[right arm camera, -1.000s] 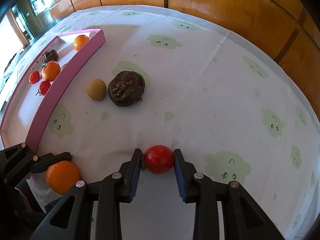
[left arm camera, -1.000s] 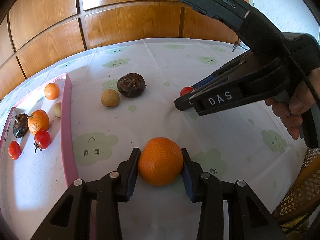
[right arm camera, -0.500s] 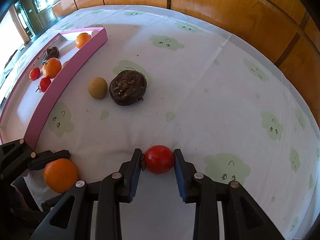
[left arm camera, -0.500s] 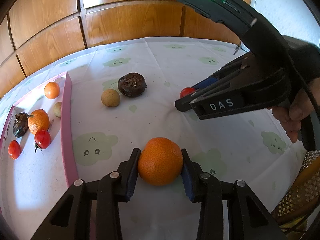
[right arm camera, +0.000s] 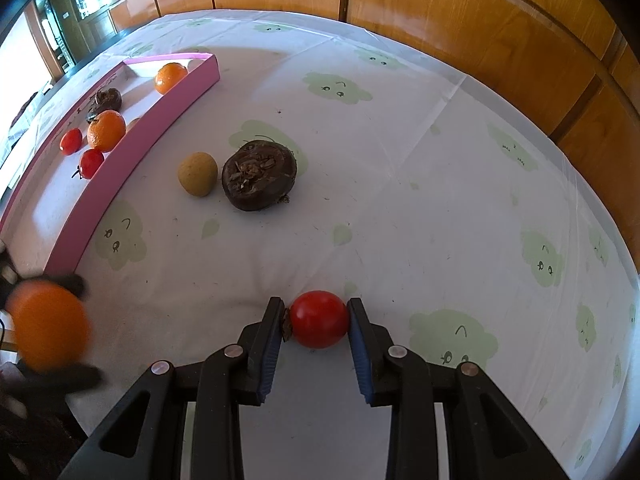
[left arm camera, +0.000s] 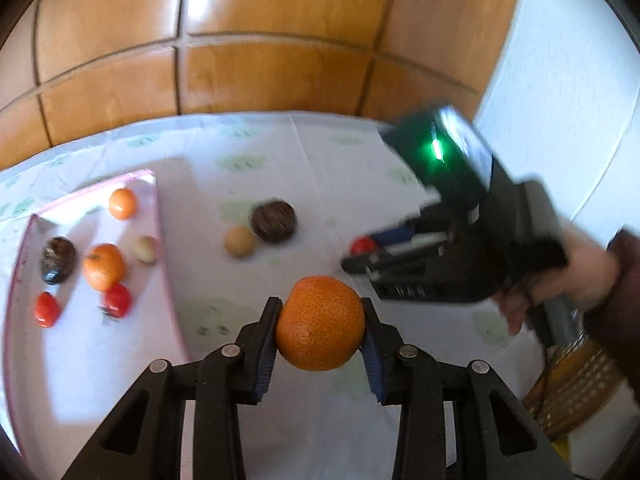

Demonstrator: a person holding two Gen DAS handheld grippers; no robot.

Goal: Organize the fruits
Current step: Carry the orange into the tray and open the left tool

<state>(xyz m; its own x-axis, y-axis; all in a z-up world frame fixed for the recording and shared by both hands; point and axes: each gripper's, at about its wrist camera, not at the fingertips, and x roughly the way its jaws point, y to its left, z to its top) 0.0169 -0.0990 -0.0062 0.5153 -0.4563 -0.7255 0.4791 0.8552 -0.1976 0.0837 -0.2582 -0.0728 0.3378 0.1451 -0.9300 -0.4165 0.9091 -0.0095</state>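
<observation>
Orange fills the left gripper (left arm camera: 320,336): its pads pinch one mandarin (left arm camera: 320,334). The right gripper (right arm camera: 318,320) is clamped on one red tomato (right arm camera: 319,319) resting on the tablecloth (right arm camera: 400,160). Ahead of it lie one tan fruit (right arm camera: 197,174) and one dark brown fruit (right arm camera: 259,175). Further left, the pink tray (right arm camera: 132,148) holds two mandarins, two tomatoes, one dark fruit and one pale fruit.
</observation>
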